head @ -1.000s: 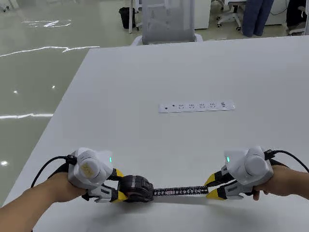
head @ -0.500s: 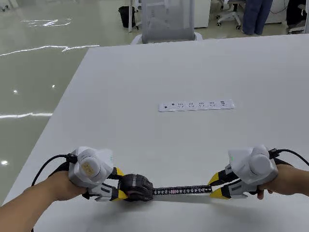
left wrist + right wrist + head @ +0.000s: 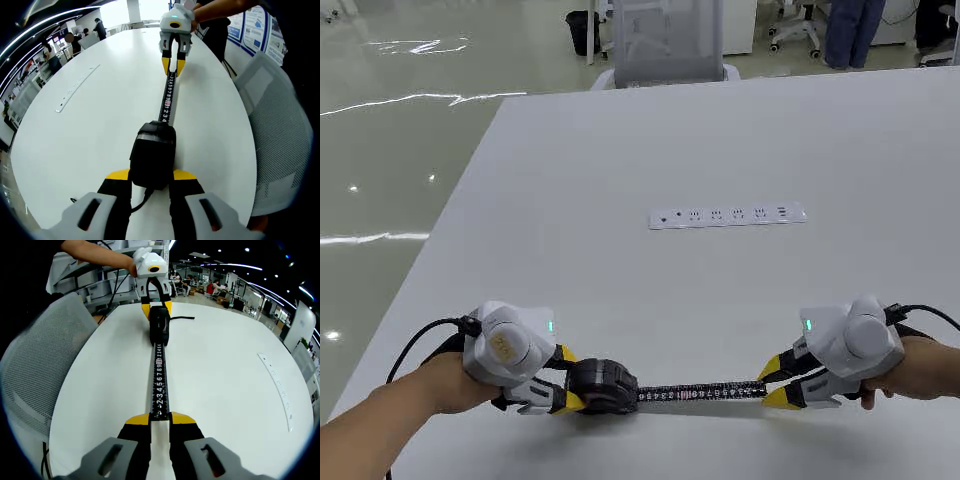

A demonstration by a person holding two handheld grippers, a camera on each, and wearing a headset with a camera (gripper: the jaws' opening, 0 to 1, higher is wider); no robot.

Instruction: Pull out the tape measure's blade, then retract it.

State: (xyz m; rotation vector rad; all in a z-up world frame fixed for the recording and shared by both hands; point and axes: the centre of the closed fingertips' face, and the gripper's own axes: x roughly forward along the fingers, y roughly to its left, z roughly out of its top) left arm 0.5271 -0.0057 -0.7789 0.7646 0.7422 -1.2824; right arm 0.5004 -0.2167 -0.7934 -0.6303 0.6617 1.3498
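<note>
One tape measure (image 3: 603, 387), two claws, one power strip (image 3: 727, 215) and one white table (image 3: 670, 140); one mesh-backed office chair (image 3: 665, 45) stands past the table's far edge.

The tape measure's black case lies on the table near the front edge, sitting right between the yellow tips of the left claw (image 3: 568, 381). Its blade (image 3: 700, 392) is drawn out flat along the tabletop, numbers facing up, running in a straight line from the case to the right claw (image 3: 772, 385). The power strip lies well apart from it, farther back on the table.

The left claw is clenched around the case, one jaw on each side, pressed against its flanks; in the left gripper view the case fills the gap between the jaws. The right claw is nearly closed, its jaws pinching the free end of the blade, and in the right gripper view the blade's tip sits just between the two yellow tips. The two claws face each other, well apart, joined by the stretched blade
</note>
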